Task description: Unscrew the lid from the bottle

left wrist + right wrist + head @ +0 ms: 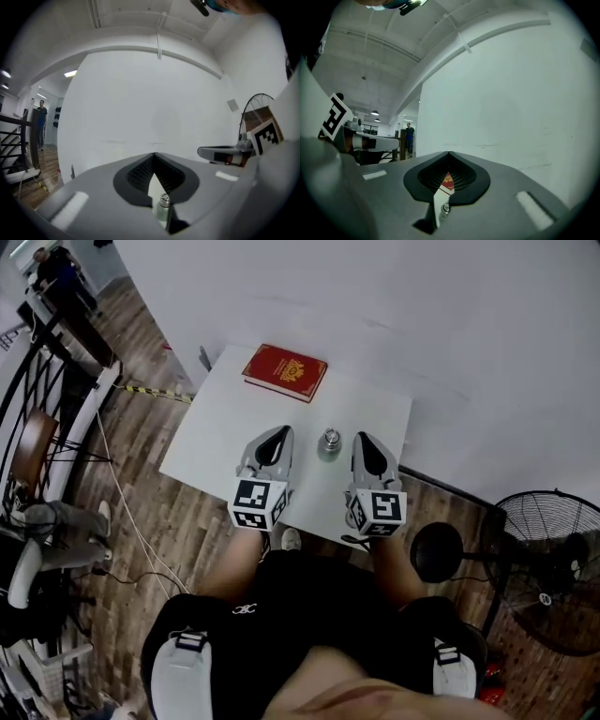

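Note:
A small clear bottle (330, 443) with a metal lid stands upright on the white table (225, 427), between my two grippers. My left gripper (278, 433) rests just left of it, jaws shut with nothing in them. My right gripper (362, 437) rests just right of it, also shut and empty. Neither touches the bottle. In the left gripper view the bottle (162, 206) shows through the slit under the closed left gripper (153, 154). In the right gripper view the bottle's lid (445, 208) shows below the closed right gripper (449, 153).
A red book (284, 371) lies at the table's far edge, by the white wall. On the wooden floor to the right stand a fan (548, 554) and a black round stool (437, 552). A railing and cables are on the left. A person (41, 117) stands far off.

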Available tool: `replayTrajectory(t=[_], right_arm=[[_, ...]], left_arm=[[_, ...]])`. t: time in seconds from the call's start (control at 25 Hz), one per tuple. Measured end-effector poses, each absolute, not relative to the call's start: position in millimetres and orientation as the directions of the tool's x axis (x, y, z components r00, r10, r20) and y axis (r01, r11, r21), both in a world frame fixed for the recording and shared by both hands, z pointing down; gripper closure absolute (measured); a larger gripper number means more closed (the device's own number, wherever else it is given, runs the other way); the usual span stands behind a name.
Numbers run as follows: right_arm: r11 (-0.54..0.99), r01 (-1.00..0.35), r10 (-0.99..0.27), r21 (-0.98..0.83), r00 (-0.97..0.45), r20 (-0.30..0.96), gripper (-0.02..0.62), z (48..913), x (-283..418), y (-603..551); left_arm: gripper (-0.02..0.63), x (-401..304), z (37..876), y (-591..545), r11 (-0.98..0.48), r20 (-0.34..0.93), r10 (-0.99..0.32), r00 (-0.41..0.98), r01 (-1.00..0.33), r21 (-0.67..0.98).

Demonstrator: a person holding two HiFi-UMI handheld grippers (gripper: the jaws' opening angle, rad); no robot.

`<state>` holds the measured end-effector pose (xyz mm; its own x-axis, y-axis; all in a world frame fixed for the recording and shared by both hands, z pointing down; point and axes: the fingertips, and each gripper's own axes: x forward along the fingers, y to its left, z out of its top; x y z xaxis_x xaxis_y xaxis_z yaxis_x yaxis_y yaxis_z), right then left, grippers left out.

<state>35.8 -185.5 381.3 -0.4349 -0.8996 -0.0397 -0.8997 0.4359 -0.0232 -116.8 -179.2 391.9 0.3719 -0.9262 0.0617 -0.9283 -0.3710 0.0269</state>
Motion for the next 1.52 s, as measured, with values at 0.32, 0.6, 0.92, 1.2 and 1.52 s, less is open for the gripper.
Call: replayTrajectory(t=[0.32, 0.6, 0.92, 1.2, 1.52], right_arm=[[0.314, -0.948, -0.948, -0.043, -0.316, 0.03, 0.594, 410.7, 42.0, -241.7], [0.315, -0.946, -0.943, -0.073, -0.321, 0.092, 0.589, 440.2, 43.7, -258.9], [0.476, -0.87, -0.864, -0.129, -0.49, 0.116, 0.408, 473.7, 17.6, -276.3], [0.529, -0.842, -0.807, -0.11, -0.538, 0.243, 0.362, 518.4, 1.8, -268.1], [0.51, -0.852, -0.77, -0.117, -0.513, 0.38, 0.362, 574.1, -1.2, -264.7]], left_arm=[[0.552, -116.7, 432.9, -249.5, -0.524, 0.138, -0.84, 0.525, -0.851, 0.047], [0.552, -103.8, 470.2, -262.8, -0.599, 0.2, -0.777, 0.597, -0.799, 0.057], [0.275, -76.0, 522.5, -266.5, -0.765, 0.191, -0.602, 0.775, -0.629, 0.142], [0.221, -52.1, 576.3, -247.2, -0.837, 0.274, -0.496, 0.824, -0.538, 0.101], [0.218, -27.6, 630.8, -242.6, -0.867, 0.354, -0.412, 0.839, -0.481, 0.13]])
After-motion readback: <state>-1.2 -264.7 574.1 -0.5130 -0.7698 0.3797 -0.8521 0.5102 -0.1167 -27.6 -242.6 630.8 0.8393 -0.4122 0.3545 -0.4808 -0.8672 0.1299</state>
